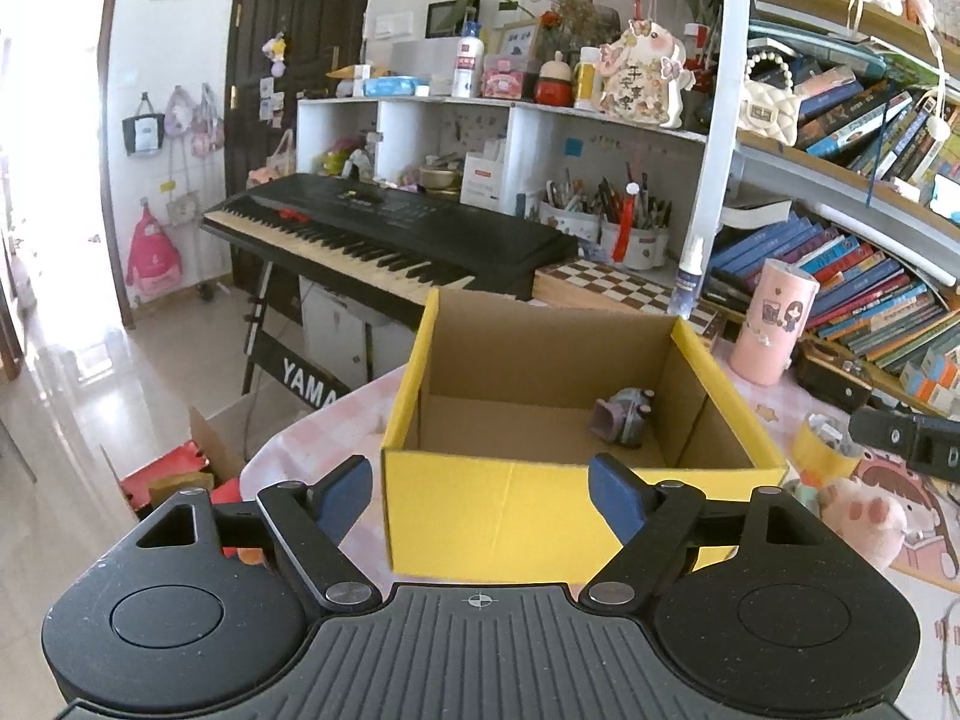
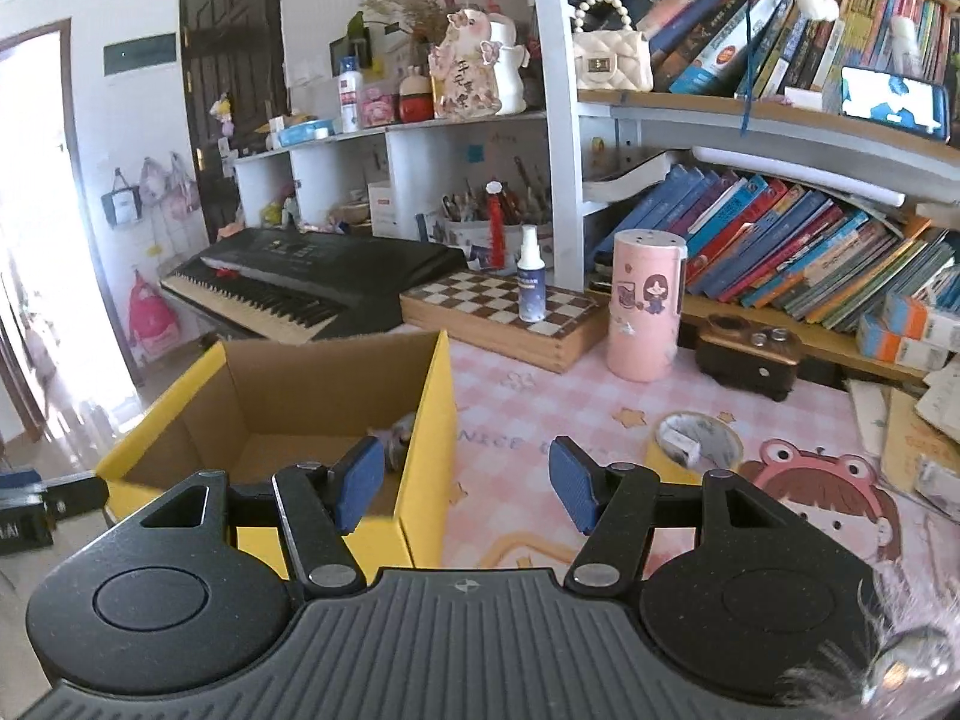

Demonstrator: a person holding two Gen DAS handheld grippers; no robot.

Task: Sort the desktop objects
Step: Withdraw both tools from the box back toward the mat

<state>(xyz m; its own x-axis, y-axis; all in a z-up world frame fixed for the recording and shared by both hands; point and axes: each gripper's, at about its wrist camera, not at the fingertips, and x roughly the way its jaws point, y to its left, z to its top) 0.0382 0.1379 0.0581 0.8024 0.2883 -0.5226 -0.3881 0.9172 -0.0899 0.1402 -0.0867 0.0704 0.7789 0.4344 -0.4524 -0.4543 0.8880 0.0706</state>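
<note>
The yellow box (image 1: 576, 504) sits mid-frame, top open to take sorted items; a small toy (image 1: 624, 417) lies inside. Both the left gripper (image 1: 480, 489) and right gripper (image 2: 465, 483) hover with jaws spread, empty, ready for the tape roll (image 2: 696, 447) at right.

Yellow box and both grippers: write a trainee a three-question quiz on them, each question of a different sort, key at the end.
1. True or false: the yellow box already holds a small purple-grey toy.
2. Multiple choice: the left gripper is A) open and empty, B) shut on the toy, C) shut on the tape.
3. Fill in: the yellow tape roll lies on the pink tablecloth, on the ____ side of the box as the right gripper sees it.

Key: 1 true; 2 A; 3 right.
</note>
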